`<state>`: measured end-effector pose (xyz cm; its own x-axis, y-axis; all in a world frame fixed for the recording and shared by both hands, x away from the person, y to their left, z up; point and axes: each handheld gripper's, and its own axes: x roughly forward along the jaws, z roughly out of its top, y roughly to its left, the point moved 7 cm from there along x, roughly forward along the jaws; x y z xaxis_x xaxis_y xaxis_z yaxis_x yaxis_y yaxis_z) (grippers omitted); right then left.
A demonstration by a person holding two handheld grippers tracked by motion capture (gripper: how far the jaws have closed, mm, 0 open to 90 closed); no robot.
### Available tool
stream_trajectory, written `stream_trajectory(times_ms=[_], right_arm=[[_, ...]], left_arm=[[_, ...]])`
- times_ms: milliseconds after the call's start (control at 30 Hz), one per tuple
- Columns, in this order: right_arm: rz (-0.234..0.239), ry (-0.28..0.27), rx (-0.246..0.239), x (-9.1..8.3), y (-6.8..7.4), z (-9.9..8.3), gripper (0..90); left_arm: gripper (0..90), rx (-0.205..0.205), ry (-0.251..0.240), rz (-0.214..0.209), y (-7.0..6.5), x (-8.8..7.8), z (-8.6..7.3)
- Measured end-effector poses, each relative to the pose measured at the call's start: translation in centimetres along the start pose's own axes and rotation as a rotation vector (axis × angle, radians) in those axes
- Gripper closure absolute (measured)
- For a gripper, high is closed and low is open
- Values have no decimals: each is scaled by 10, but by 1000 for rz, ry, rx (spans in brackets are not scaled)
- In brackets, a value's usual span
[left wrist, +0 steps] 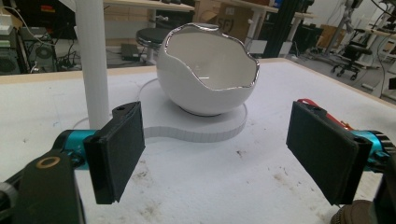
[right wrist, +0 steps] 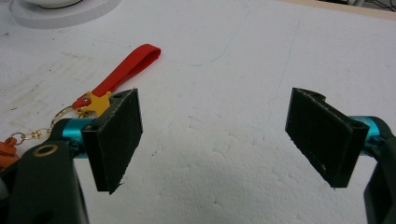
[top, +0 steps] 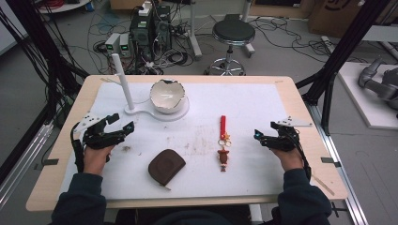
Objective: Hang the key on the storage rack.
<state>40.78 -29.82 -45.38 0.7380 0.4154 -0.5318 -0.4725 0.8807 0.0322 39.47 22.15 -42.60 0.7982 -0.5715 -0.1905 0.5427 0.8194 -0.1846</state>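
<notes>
A white eggshell-shaped bowl [top: 167, 95] [left wrist: 208, 74] with a jagged rim sits on a white stand base [top: 180, 114] [left wrist: 196, 130] that carries an upright white post [top: 121, 79] [left wrist: 92, 60]. A red-strapped keychain [top: 223, 140] [right wrist: 121, 74] with a small figure lies right of centre. A brown pouch [top: 165, 166] lies near the front. My left gripper [top: 119, 124] [left wrist: 219, 158] is open at the left, pointing toward the bowl, nothing between its jaws. My right gripper [top: 265, 133] [right wrist: 217, 140] stands open over bare mat, just right of the keychain.
A white foam mat [top: 253, 101] covers the wooden table [top: 300, 101]. Beyond the far edge stand a stool [top: 233, 33], computer boxes [top: 150, 28] and many cables. Black frame posts [top: 347, 42] rise at both sides.
</notes>
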Motion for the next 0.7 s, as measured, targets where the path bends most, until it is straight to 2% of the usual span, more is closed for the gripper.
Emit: stream_trajectory(times_ms=[167,467,600,633,700], right_arm=[[11,-15,20,1,1,2,190],[31,-14,22,2,6,3,190],[60,-9,33,9,16,6,262],[73,1,37,13,24,8,278],[96,14,22,18,31,9,376]], left_arm=[[197,-5,0,4,0,-1,-1],[204,-8,11,13,1,-1,-4],[207,-16,19,16,2,-2,-5],[209,-16,21,18,2,-3,-5],[210,-15,26,16,2,-3,-6]])
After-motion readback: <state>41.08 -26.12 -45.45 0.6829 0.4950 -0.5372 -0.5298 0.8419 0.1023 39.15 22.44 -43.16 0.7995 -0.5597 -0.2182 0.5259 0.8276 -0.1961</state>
